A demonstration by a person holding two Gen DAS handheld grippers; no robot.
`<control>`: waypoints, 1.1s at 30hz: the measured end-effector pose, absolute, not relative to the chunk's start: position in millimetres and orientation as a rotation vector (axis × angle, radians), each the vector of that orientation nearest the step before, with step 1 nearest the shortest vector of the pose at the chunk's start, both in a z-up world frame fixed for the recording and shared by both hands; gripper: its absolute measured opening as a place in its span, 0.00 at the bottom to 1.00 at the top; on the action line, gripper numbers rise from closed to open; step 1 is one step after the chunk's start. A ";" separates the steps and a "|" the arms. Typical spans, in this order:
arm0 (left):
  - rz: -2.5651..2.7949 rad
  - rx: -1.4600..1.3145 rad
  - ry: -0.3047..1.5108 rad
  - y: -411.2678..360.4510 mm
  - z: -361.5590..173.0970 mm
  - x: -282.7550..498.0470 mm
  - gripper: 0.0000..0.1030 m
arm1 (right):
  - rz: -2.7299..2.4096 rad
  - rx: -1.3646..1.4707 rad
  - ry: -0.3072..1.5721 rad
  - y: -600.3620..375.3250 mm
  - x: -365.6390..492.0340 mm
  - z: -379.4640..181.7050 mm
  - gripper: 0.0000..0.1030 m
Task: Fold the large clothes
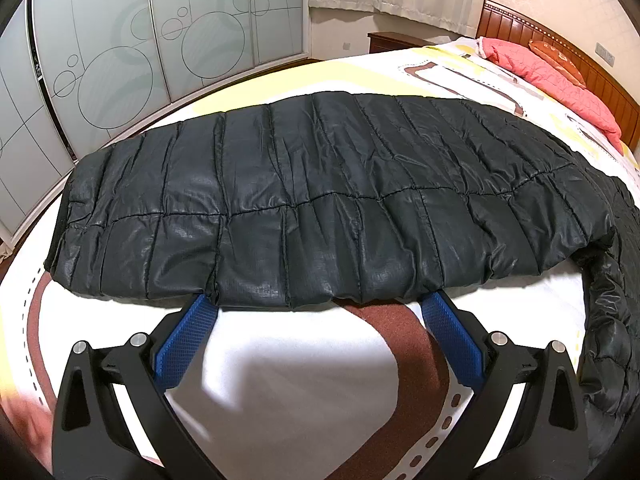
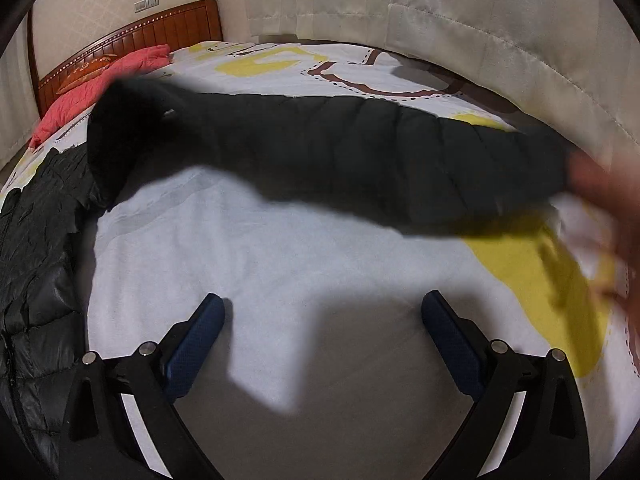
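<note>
Writing or labels you can read — none on the black quilted jacket (image 1: 320, 184), spread on the patterned bedspread (image 1: 304, 368). Your left gripper (image 1: 318, 312) gapes wide, blue tips at its near hem. Your right gripper (image 2: 322, 316) is spread too, empty — the blurred sleeve (image 2: 360, 160) lies beyond it

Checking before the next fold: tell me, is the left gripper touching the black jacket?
Touching. In the left wrist view, both fingertips of the open left gripper disappear under the near edge of the black jacket, with no visible gap.
</note>
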State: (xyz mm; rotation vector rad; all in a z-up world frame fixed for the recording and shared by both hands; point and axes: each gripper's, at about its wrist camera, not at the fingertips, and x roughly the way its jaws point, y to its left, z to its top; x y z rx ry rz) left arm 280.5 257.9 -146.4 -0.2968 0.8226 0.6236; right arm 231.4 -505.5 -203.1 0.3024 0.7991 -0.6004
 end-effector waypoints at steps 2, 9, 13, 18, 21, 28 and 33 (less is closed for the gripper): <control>0.624 -0.296 0.823 257.6 -146.5 280.6 0.98 | -0.600 0.303 0.799 -505.5 231.5 -203.2 0.95; 0.625 -0.296 0.822 257.7 -146.5 280.1 0.98 | -0.600 0.302 0.799 -505.5 231.6 -203.2 0.95; 0.625 -0.296 0.822 257.8 -146.5 279.9 0.98 | -0.600 0.302 0.799 -505.8 231.3 -203.2 0.95; 0.624 -0.296 0.823 258.1 -146.3 280.5 0.98 | -0.601 0.302 0.799 -506.0 231.3 -203.2 0.95; 0.625 -0.296 0.822 257.5 -146.6 280.9 0.98 | -0.600 0.302 0.798 -506.2 231.2 -203.2 0.95; 0.625 -0.296 0.822 257.7 -146.5 279.6 0.98 | -0.601 0.302 0.797 -505.9 231.3 -202.9 0.95; 0.625 -0.297 0.821 259.5 -146.9 281.2 0.98 | -0.601 0.302 0.796 -505.9 231.3 -202.9 0.95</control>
